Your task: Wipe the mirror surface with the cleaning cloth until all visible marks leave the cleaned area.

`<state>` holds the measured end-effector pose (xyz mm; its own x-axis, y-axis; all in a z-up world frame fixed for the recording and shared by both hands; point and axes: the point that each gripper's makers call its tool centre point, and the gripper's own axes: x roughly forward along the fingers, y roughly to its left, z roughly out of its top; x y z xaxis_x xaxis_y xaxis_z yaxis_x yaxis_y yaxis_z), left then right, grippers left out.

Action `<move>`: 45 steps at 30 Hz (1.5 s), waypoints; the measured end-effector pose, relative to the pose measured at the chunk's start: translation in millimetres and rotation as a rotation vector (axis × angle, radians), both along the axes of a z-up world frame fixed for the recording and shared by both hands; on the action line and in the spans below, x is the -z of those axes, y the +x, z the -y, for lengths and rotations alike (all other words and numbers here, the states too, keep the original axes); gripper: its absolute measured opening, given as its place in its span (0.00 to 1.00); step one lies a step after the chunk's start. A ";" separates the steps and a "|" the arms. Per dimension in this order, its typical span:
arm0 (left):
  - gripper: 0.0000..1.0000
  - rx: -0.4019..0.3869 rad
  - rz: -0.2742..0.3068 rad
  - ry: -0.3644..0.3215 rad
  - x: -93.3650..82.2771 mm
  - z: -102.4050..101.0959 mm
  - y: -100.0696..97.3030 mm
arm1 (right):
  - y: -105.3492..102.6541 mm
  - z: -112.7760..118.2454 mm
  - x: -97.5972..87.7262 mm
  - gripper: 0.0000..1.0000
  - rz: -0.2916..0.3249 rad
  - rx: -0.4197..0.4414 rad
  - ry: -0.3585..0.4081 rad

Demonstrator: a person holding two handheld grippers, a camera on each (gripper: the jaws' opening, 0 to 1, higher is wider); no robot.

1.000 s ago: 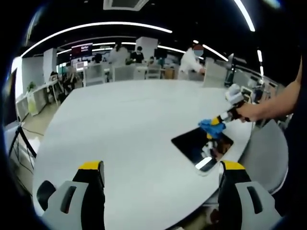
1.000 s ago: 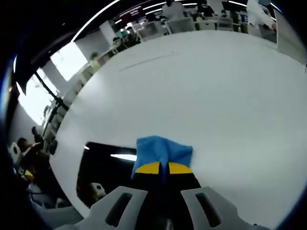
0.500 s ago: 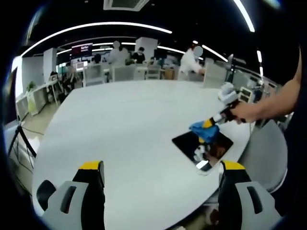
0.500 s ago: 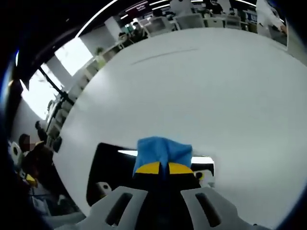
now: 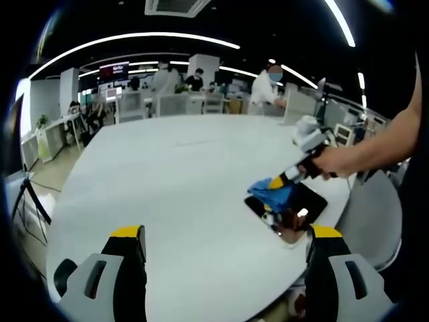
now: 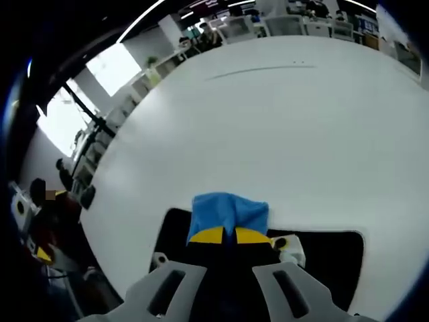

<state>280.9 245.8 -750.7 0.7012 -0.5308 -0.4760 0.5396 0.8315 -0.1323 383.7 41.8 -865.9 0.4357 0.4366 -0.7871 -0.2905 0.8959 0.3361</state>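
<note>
Near the tabletop's (image 5: 167, 181) right edge: mirror (image 5: 305, 201) lying flat. Right gripper (image 6: 224, 235) clamped on blue cloth (image 6: 228, 209), pressed at the mirror's far-left corner. Left gripper (image 5: 224, 235) jaws apart, holding nothing.

Left gripper (image 5: 224, 249): grey bodies, black jaws, yellow-capped tips.
Right gripper (image 6: 223, 235): same colours.
Arm (image 5: 385, 142): bare, no sleeve seen.

The cleaning cloth (image 6: 229, 212) pinched between the fingers (image 6: 208, 235) looks soft and matt. Beneath them, the mirror (image 6: 335, 258) is dark, glossy glass. Around it, the table (image 6: 281, 127) looks smooth and matt.
</note>
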 end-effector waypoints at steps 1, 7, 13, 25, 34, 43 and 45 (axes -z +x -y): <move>1.00 0.000 0.000 0.000 0.5 -0.8 0.8 | -0.2 -5.6 0.0 0.00 -0.001 -0.017 -0.001; 1.00 -0.007 0.001 -0.004 -0.4 -3.9 1.3 | 1.2 -42.0 -0.4 0.00 -0.010 -0.064 0.011; 1.00 -0.019 -0.005 -0.002 1.3 -7.7 -0.6 | 1.3 -47.3 0.4 0.00 -0.014 -0.084 0.007; 0.99 -0.014 0.002 0.005 -2.5 -8.6 1.5 | -23.2 -49.6 0.8 0.00 -0.016 -0.132 0.010; 0.99 -0.001 0.003 0.010 -1.4 -4.7 -1.1 | -51.5 -54.3 0.4 0.00 -0.037 -0.158 0.023; 0.99 0.006 0.005 0.014 -2.8 -3.6 -1.3 | -57.2 -55.5 0.7 0.00 -0.034 -0.187 0.026; 0.99 0.005 0.008 0.016 -3.9 -3.7 -0.6 | -57.3 -55.2 0.9 0.00 -0.024 -0.196 0.020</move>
